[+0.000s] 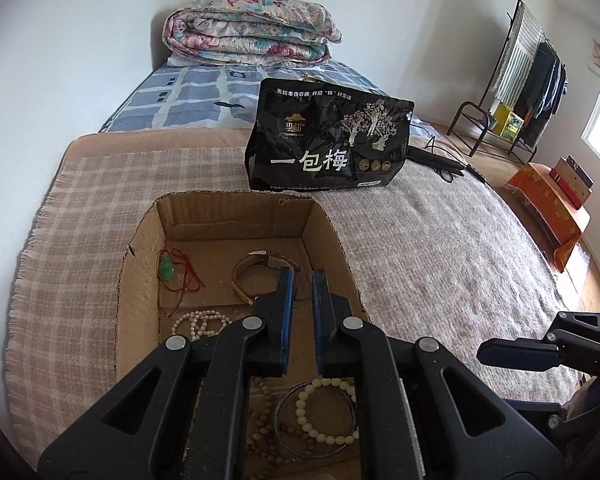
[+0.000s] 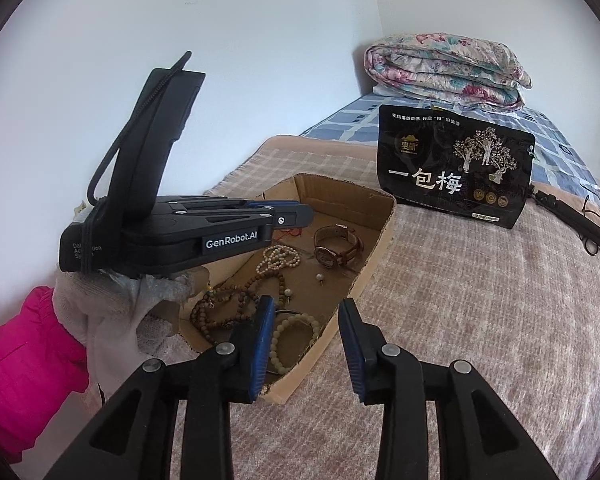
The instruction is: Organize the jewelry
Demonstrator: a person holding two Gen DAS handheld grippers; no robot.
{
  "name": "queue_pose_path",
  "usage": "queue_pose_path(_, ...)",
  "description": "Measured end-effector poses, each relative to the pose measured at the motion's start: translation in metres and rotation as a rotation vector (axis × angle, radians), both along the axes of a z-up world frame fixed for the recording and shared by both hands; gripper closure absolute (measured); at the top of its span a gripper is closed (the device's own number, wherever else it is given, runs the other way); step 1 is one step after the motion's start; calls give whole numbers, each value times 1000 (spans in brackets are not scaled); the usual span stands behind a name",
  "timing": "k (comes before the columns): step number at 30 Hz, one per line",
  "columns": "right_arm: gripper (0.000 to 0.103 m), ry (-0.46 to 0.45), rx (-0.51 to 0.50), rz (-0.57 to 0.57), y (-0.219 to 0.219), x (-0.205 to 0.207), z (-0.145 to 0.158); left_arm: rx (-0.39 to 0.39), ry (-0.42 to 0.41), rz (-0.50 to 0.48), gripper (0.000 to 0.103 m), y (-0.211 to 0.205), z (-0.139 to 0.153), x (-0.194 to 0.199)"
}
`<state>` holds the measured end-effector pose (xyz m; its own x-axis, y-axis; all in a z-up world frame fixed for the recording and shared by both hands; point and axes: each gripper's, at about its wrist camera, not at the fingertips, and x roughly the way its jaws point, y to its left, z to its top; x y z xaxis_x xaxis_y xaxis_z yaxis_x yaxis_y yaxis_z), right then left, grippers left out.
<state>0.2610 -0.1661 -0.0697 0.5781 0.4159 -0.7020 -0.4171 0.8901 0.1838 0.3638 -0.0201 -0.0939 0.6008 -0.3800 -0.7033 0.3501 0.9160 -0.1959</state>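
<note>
A shallow cardboard box (image 1: 140,304) (image 2: 374,236) sits on the bed and holds jewelry: a green pendant on red cord (image 1: 166,269), a brown strap watch (image 1: 256,268) (image 2: 337,247), a pearl strand (image 1: 198,322) (image 2: 278,258), a pale bead bracelet (image 1: 328,412) (image 2: 294,338) inside a dark bangle (image 1: 284,440), and brown wooden beads (image 2: 224,308). My left gripper (image 1: 302,280) (image 2: 296,213) hovers over the box, jaws nearly closed with a narrow gap, holding nothing. My right gripper (image 2: 306,316) is open and empty at the box's near right corner.
A black snack bag (image 1: 328,140) (image 2: 454,164) stands behind the box. A folded floral quilt (image 1: 252,32) (image 2: 448,68) lies at the bed's head. A black cabled device (image 2: 572,220) lies on the blanket at right. A clothes rack (image 1: 520,92) and orange box (image 1: 552,208) stand beside the bed.
</note>
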Motion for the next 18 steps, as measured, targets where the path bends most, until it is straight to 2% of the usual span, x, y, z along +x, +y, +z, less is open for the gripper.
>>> queue_pose_path(8, 68, -17, -5, -24, -11, -13, 12, 18, -51, 15, 96, 1, 24, -22)
queue_pose_path(18, 67, -44, -7, -81, -36, -36, 33, 56, -161, 30, 96, -2, 67, -77)
